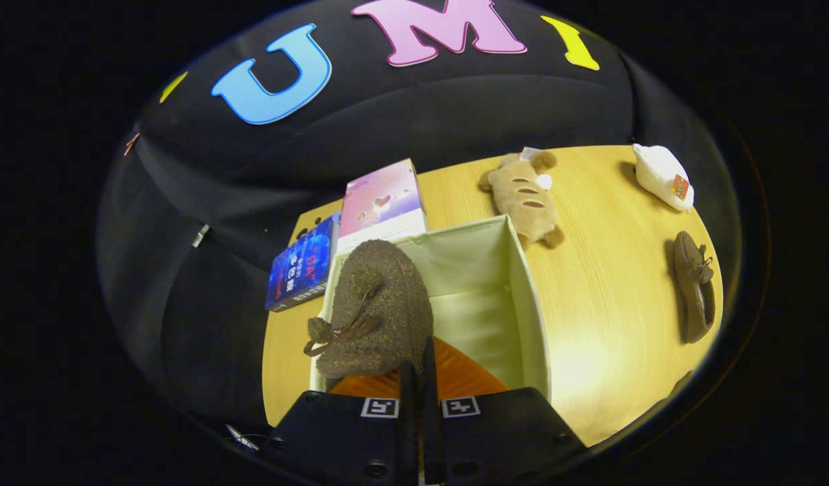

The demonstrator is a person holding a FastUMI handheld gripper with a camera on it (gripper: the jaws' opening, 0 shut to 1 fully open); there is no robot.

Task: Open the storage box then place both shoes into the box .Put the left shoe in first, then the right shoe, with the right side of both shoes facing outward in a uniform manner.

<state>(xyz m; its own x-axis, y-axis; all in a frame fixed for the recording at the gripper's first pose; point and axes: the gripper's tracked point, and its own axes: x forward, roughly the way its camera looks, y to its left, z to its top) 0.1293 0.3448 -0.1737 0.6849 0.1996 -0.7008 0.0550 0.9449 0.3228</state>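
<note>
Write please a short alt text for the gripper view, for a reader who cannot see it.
The gripper, jaws closed on a fuzzy brown shoe, holds it over the open cream storage box on a wooden table. The other brown shoe lies beyond the box, near a plush toy.

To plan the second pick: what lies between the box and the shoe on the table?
In the gripper view, bare table lies between the box and that shoe. The gripper grips the other shoe.

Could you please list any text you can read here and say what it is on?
Blue box: print too blurred to read.
Pink box: print too blurred.
White pouch: tag too small.
Tongs, shut on the shoe: square markers, no words.
</note>
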